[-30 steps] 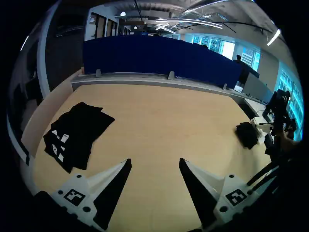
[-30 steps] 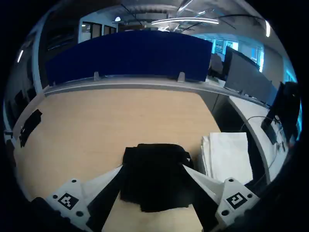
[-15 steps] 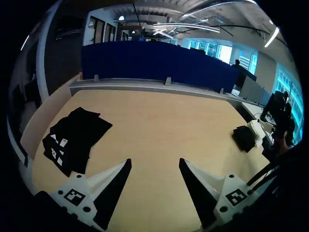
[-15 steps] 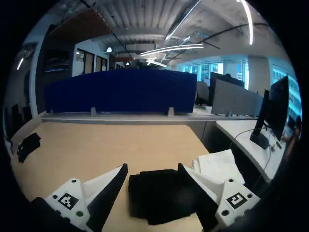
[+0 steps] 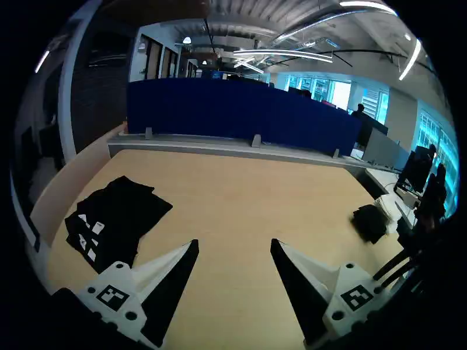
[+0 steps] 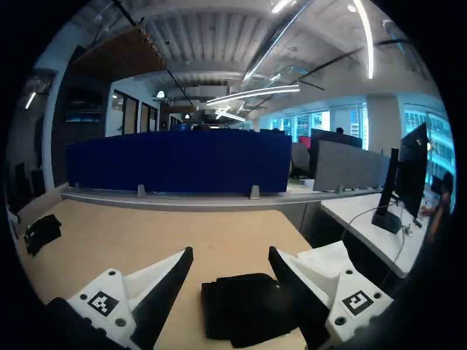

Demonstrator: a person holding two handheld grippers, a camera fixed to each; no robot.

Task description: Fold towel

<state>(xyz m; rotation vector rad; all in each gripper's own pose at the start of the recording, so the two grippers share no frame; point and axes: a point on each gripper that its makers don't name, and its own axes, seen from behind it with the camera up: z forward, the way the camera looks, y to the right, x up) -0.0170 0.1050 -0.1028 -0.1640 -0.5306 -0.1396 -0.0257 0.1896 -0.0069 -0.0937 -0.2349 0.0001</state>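
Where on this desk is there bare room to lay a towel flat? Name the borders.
The desk is bare in the middle, between the loose black towels on the left, the folded black towel on the right and the blue partition behind. The right corner is crowded: folded towel beside white cloth.

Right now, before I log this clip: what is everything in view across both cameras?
Table: one, light wood, under everything.
Folded towel: one, black, on the table near its right edge.
Unfolded towels: heap, count unclear, black with white tags, at the table's left side.
Cloth stack: one, white, right of the folded towel.
Partition: one, blue, along the table's far edge.
Monitor: one, dark, on the neighbouring desk.
Left gripper: one, white and black, open above bare table.
Right gripper: one, white and black, open over the folded towel.
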